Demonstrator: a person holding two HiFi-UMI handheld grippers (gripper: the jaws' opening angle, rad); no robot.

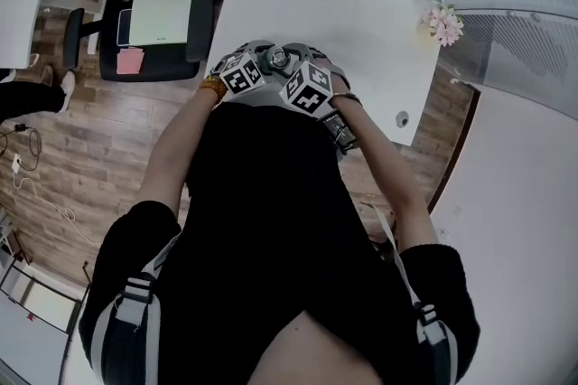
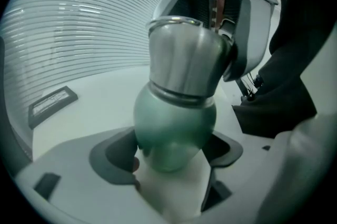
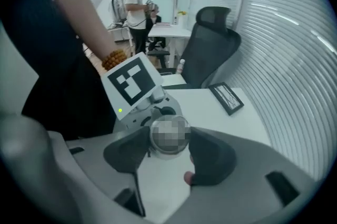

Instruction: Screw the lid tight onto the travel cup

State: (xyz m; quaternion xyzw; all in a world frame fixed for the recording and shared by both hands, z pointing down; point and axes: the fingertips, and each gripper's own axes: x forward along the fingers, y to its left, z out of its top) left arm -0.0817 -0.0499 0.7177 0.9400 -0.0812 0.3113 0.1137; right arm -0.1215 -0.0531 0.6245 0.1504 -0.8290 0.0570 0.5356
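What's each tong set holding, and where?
Left tongs grip the green rounded travel cup by its base end; right tongs clamp its silver metal lid across the sides.

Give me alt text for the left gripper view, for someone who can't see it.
The left gripper grips a green travel cup by its base; the right gripper meets its silver lid from the far side. Behind are a white table, a picture frame and window blinds.

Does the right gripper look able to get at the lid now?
Probably yes: the lid sits between the right gripper's jaws, pads against both its sides, nothing in the way. The left gripper grips the cup.
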